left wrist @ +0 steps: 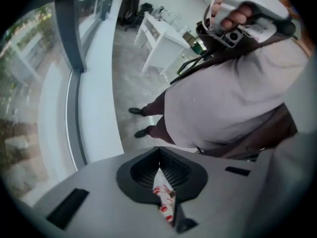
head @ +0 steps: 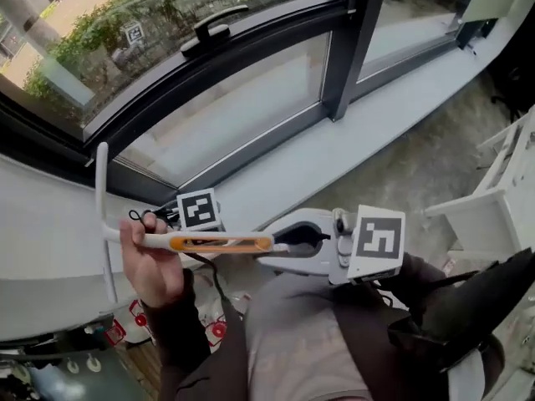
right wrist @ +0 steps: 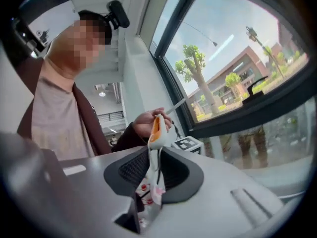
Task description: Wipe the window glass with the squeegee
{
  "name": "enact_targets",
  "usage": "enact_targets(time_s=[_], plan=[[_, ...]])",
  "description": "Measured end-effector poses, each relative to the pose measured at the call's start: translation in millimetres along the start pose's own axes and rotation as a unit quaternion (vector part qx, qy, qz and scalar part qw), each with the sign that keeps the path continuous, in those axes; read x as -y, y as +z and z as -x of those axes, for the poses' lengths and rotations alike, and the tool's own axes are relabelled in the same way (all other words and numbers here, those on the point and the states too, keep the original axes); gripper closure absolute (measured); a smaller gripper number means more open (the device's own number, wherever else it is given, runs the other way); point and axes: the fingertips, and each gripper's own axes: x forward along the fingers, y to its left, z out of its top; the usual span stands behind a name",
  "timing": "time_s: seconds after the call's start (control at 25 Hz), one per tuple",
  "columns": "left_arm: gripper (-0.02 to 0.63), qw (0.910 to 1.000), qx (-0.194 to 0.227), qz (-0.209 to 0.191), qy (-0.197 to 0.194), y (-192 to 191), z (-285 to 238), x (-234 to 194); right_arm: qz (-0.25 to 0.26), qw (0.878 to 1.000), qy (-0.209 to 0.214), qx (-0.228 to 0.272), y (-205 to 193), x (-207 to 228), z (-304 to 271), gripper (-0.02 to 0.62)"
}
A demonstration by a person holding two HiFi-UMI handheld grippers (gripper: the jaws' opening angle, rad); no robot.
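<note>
The squeegee (head: pixel 201 242) lies level in front of me, its white and orange handle (right wrist: pixel 155 128) pointing right and its white blade (head: pixel 102 215) upright at the left. A bare hand (head: pixel 155 266) holds it near the blade. The handle's end sits between the jaws of my right gripper (head: pixel 294 241), which stand a little apart from it; in the right gripper view (right wrist: pixel 151 155) narrow gaps show beside the handle. My left gripper (left wrist: pixel 159 155) is shut on nothing and faces the person's body; in the head view only its marker cube (head: pixel 199 209) shows, behind the hand. The window glass (head: pixel 242 107) lies ahead.
A dark window frame with a black handle (head: pixel 213 25) crosses the top. The pale sill (head: pixel 359 136) runs below the glass. White furniture (head: pixel 493 207) stands on the right, also seen as a white table (left wrist: pixel 161 38). Cables and clutter lie on the floor at the lower left (head: pixel 125 324).
</note>
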Motion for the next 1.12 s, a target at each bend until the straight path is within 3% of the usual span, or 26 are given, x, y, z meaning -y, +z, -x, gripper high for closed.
enact_targets(time_s=[0.08, 0.12, 0.16, 0.2, 0.24, 0.28, 0.32, 0.36, 0.4, 0.44, 0.48, 0.52, 0.6, 0.68, 0.76, 0.84, 0.92, 0.96, 1.04, 1.12], plan=[[0.604, 0.9941, 0.008, 0.108, 0.009, -38, 13, -13, 0.029, 0.998, -0.052, 0.014, 17, 21, 21, 0.542], [0.606, 0.9838, 0.026, 0.175, 0.028, -58, 24, -25, 0.041, 0.996, -0.074, 0.027, 28, 33, 33, 0.550], [0.604, 0.9650, 0.045, 0.251, 0.063, -79, 36, -40, 0.054, 0.993, -0.093, 0.042, 40, 46, 45, 0.560], [0.604, 0.9335, 0.051, 0.337, 0.112, -104, 47, -58, 0.069, 0.990, -0.110, 0.060, 52, 58, 58, 0.563], [0.606, 0.8888, 0.046, 0.424, 0.167, -131, 54, -75, 0.085, 0.985, -0.125, 0.080, 63, 68, 69, 0.571], [0.604, 0.8381, 0.044, 0.499, 0.215, -155, 56, -91, 0.100, 0.980, -0.140, 0.100, 74, 76, 80, 0.578], [0.604, 0.7929, 0.057, 0.554, 0.248, -171, 52, -104, 0.110, 0.975, -0.155, 0.117, 82, 83, 90, 0.582], [0.605, 0.7602, 0.088, 0.588, 0.262, -176, 44, -116, 0.116, 0.970, -0.167, 0.130, 89, 89, 98, 0.594], [0.605, 0.7403, 0.130, 0.607, 0.258, -172, 30, -125, 0.120, 0.967, -0.177, 0.140, 96, 94, 105, 0.594], [0.604, 0.7312, 0.172, 0.617, 0.235, -159, 13, -130, 0.126, 0.963, -0.185, 0.148, 103, 98, 110, 0.594], [0.606, 0.7303, 0.205, 0.621, 0.198, -141, -6, -131, 0.133, 0.960, -0.191, 0.153, 108, 102, 114, 0.594], [0.606, 0.7354, 0.227, 0.620, 0.151, -118, -26, -126, 0.139, 0.958, -0.196, 0.157, 114, 105, 117, 0.594], [0.606, 0.7554, 0.235, 0.610, 0.050, -68, -67, -102, 0.149, 0.954, -0.204, 0.162, 122, 110, 122, 0.594], [0.605, 0.7834, 0.205, 0.586, -0.027, -28, -102, -69, 0.153, 0.952, -0.206, 0.167, 126, 114, 123, 0.594], [0.605, 0.8222, 0.157, 0.544, -0.057, -3, -126, -44, 0.163, 0.950, -0.205, 0.170, 129, 116, 123, 0.594], [0.604, 0.8731, 0.118, 0.471, -0.044, 14, -136, -37, 0.173, 0.946, -0.211, 0.173, 132, 117, 124, 0.594], [0.604, 0.9230, 0.092, 0.374, 0.004, 26, -136, -49, 0.176, 0.943, -0.225, 0.169, 132, 121, 125, 0.594], [0.604, 0.9414, 0.077, 0.326, 0.040, 27, -133, -61, 0.172, 0.943, -0.231, 0.165, 131, 125, 123, 0.594], [0.604, 0.9630, 0.043, 0.240, 0.115, 20, -122, -84, 0.151, 0.948, -0.231, 0.159, 126, 135, 109, 0.594], [0.604, 0.9752, 0.022, 0.147, 0.164, 22, -110, -102, 0.131, 0.953, -0.225, 0.152, 119, 144, 95, 0.594]])
